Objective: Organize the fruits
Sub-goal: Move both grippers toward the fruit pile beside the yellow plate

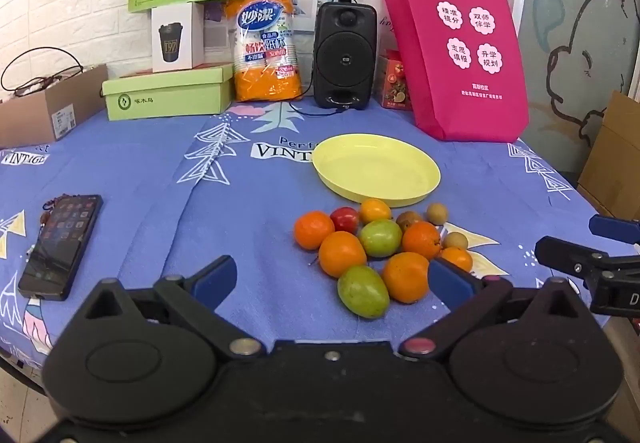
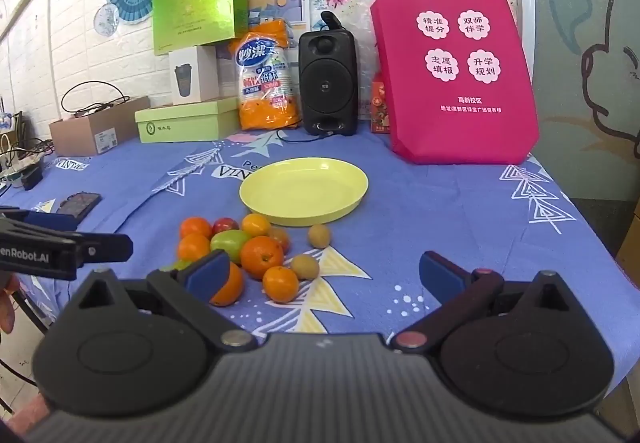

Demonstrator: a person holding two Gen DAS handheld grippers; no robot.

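A pile of fruits lies on the blue tablecloth: several oranges (image 1: 341, 253), a green fruit (image 1: 363, 292), another green one (image 1: 380, 238), a red one (image 1: 345, 219) and small brown ones (image 1: 436, 213). An empty yellow plate (image 1: 376, 167) sits just behind the pile; it also shows in the right wrist view (image 2: 304, 189). My left gripper (image 1: 334, 279) is open and empty, just short of the pile. My right gripper (image 2: 322, 275) is open and empty, to the right of the pile, near an orange (image 2: 281, 283) and a brown fruit (image 2: 305, 266).
A phone (image 1: 60, 245) lies at the left. A black speaker (image 1: 345, 57), a pink tote bag (image 1: 460, 55), an orange cup pack (image 1: 266, 47), green boxes (image 1: 168, 93) and a cardboard box (image 1: 48, 107) line the back. The table edge runs along the right.
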